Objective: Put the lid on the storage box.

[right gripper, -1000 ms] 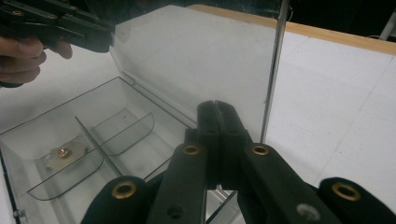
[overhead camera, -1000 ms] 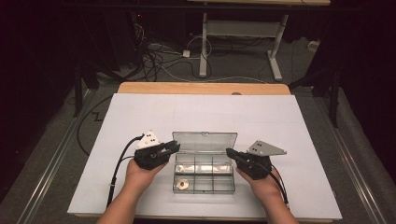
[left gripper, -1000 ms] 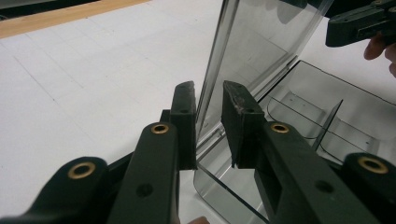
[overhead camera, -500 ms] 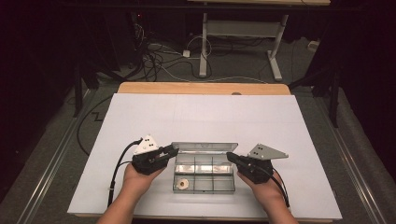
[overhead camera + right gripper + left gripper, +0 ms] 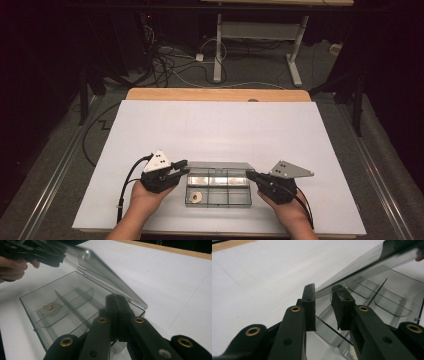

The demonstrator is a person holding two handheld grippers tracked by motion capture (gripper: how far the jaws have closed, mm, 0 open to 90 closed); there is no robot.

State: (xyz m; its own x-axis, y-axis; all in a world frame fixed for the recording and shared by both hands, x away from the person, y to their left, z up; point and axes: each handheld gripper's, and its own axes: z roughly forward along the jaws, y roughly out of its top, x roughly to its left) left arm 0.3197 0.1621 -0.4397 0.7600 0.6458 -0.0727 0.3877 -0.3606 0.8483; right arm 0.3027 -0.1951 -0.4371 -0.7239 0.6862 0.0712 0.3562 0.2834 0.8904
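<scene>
Clear plastic compartment box (image 5: 218,189), near front edge of white tabletop (image 5: 220,130), between both hands. Divided into small cells; one small round brass-coloured piece (image 5: 196,196) in front-left cell. Hinged transparent lid (image 5: 105,272) raised at a slant over the tray, half lowered.

Left tool (image 5: 181,167): at box's left end, up by the lid. In left gripper view, jaws slightly parted, lid edge (image 5: 362,267) running between the two pads (image 5: 308,302); gap visible beside the edge, firm pinch not confirmed, so counted as slightly spread rather than clamped. Jaws just now opening a touch.

Right tool (image 5: 251,175): at box's right end, jaws pressed fully together, tips touching or just at the box's right wall; nothing between them. Grey three-cornered plate on top of each tool; cables trailing back toward the forearms.
</scene>
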